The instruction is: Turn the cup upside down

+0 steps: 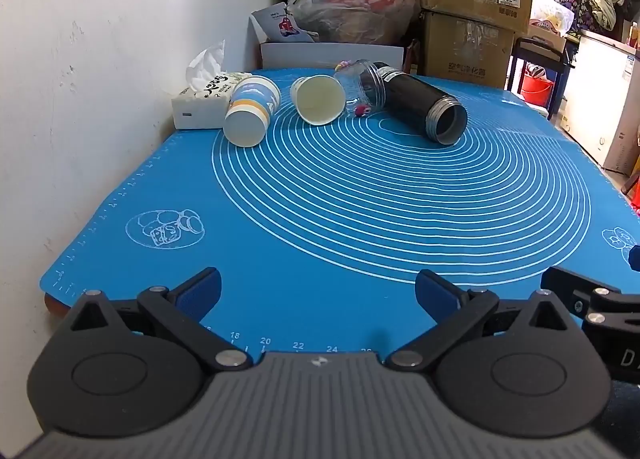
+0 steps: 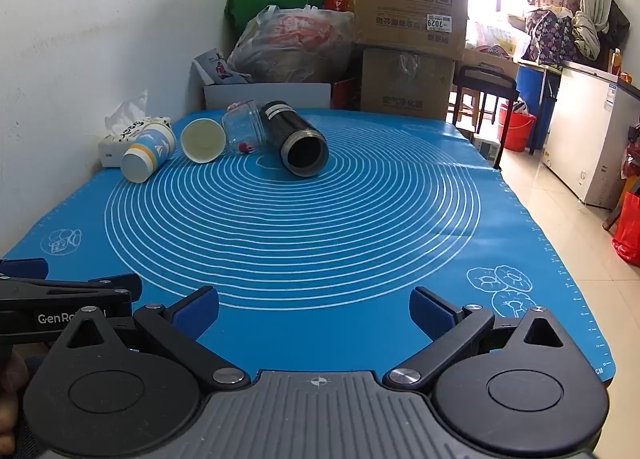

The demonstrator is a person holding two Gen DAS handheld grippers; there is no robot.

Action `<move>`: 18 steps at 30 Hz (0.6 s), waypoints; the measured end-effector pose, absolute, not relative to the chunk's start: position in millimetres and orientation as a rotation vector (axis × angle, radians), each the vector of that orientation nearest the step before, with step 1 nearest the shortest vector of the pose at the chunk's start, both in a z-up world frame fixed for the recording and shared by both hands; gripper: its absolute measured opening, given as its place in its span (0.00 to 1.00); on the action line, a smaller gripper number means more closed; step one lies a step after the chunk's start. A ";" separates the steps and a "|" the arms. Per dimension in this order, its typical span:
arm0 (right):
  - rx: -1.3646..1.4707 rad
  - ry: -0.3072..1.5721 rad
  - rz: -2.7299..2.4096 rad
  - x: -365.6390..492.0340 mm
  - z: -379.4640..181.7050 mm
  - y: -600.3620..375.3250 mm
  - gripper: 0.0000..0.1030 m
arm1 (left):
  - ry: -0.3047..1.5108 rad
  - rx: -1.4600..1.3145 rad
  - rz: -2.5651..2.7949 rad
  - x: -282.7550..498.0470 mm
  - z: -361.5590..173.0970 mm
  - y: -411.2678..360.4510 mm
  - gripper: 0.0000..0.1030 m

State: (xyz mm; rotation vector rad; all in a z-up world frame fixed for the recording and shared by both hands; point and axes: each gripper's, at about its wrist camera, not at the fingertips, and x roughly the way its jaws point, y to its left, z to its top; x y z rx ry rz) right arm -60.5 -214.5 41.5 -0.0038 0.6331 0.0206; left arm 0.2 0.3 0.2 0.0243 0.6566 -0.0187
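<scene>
I see both my left hand-held gripper [image 1: 318,291] and right hand-held gripper [image 2: 314,309] wide apart, holding nothing. Four cups lie far across the blue mat [image 2: 320,243]: the striped cup [image 2: 148,155], plain cup [image 2: 203,140], glass jar [image 2: 244,127], black flask [image 2: 294,139].

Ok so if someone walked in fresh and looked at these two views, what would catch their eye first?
Probably the bright blue mat with its white concentric rings, covering the table. Next, the row lying on its side at the far end: a blue-and-white paper cup, a plain paper cup, a clear jar and a black flask with its mouth toward the cameras. Both the left gripper and right gripper sit open at the near edge.
</scene>
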 end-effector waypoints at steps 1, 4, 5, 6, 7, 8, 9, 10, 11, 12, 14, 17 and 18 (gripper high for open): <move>-0.003 0.632 0.020 -60.6 41.5 -214.6 1.00 | 0.657 0.025 -0.019 0.2 0.2 0.3 0.99; -0.001 0.625 0.016 -62.3 41.6 -214.4 1.00 | 0.653 0.034 -0.014 -0.2 0.4 0.3 0.99; -0.002 0.623 0.015 -63.3 41.6 -214.0 1.00 | 0.653 0.038 -0.013 -0.1 -0.6 -4.8 0.99; 0.005 0.638 0.021 -60.4 41.2 -215.5 1.00 | 0.656 0.037 -0.014 0.0 -1.1 -3.9 0.99; 0.004 0.644 0.022 -59.2 40.9 -215.2 1.00 | 0.656 0.034 -0.016 -0.7 -1.6 -2.1 0.99; 0.003 0.643 0.021 -59.1 40.8 -215.0 1.00 | 0.657 0.036 -0.016 -0.9 -1.9 -2.0 0.99; 0.005 0.643 0.020 -60.3 41.6 -214.9 1.00 | 0.657 0.036 -0.016 -1.5 -3.2 -1.8 0.99; 0.005 0.644 0.020 -60.8 41.0 -216.4 1.00 | 0.660 0.035 -0.015 -0.4 -1.2 -2.2 0.99; 0.007 0.644 0.019 -59.6 40.4 -215.0 1.00 | 0.663 0.037 -0.014 0.9 -0.7 -2.3 0.99; 0.008 0.646 0.020 -58.3 39.6 -214.1 1.00 | 0.661 0.040 -0.016 1.4 -1.2 -0.1 0.99; 0.010 0.646 0.018 -57.1 39.1 -212.3 1.00 | 0.661 0.043 -0.017 2.4 -2.7 0.9 0.99; 0.016 0.647 0.022 -58.1 40.4 -216.5 1.00 | 0.661 0.043 -0.017 2.3 -2.9 1.5 0.99; 0.018 0.647 0.023 -58.3 40.4 -216.7 1.00 | 0.661 0.043 -0.018 2.3 -3.0 1.5 0.99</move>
